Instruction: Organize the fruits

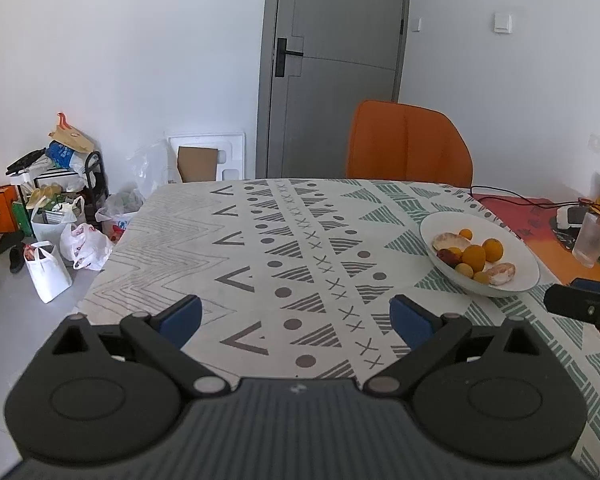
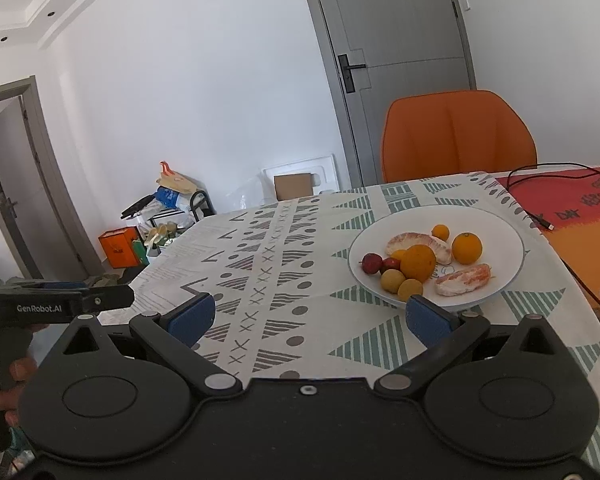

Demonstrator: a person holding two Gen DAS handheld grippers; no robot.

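Observation:
A white plate [image 2: 500, 232] holds two oranges [image 2: 418, 263], several small yellow fruits [image 2: 392, 280], red jujubes [image 2: 371, 263] and peeled pomelo segments [image 2: 462, 279]. The plate also shows in the left wrist view [image 1: 516, 256] at the right of the table. My right gripper [image 2: 310, 318] is open and empty, just in front of the plate's near rim. My left gripper [image 1: 296, 316] is open and empty over the patterned tablecloth, left of the plate. The left gripper's body shows at the left edge of the right wrist view [image 2: 56, 304].
The table carries a patterned cloth [image 1: 260, 260] and a red-orange mat [image 2: 580, 236] with a black cable [image 2: 540, 216] at the right. A clear cup [image 1: 592, 240] stands far right. An orange chair [image 1: 408, 144] is behind the table. Bags and boxes [image 1: 56, 232] clutter the floor left.

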